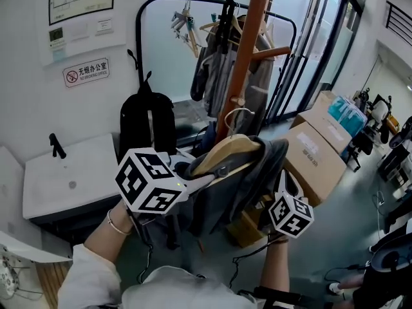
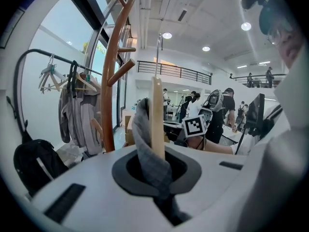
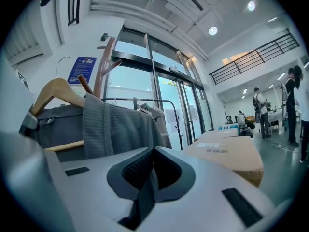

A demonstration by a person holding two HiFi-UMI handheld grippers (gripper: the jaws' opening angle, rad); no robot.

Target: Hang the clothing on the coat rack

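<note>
Grey garment (image 1: 248, 176) is draped over a wooden hanger (image 1: 225, 150), held in the air just before the coat rack (image 1: 243, 63) and not yet on a peg; the hanger's long axis runs left to right between the two tongs, its right end somewhat higher in the head view; its metal hook (image 1: 233, 116) stands up, close to the rack's brown pole; the cloth hangs down off both shoulders. The left gripper (image 1: 205, 177) sits at the hanger's left end; in the left gripper view (image 2: 161, 180) the jaws are together on a fold of the grey cloth, and the wooden arm (image 2: 157, 115) rises out of the jaw opening just beside that fold, seen end-on. The right gripper (image 1: 283, 184) sits low at the garment's right side; in the right gripper view (image 3: 145, 190) its jaws are pinched on dark fabric of the same garment. We note a black rail (image 1: 193, 2) with hung clothes behind the pole, and cardboard boxes (image 1: 318, 150) on the floor to the right.
</note>
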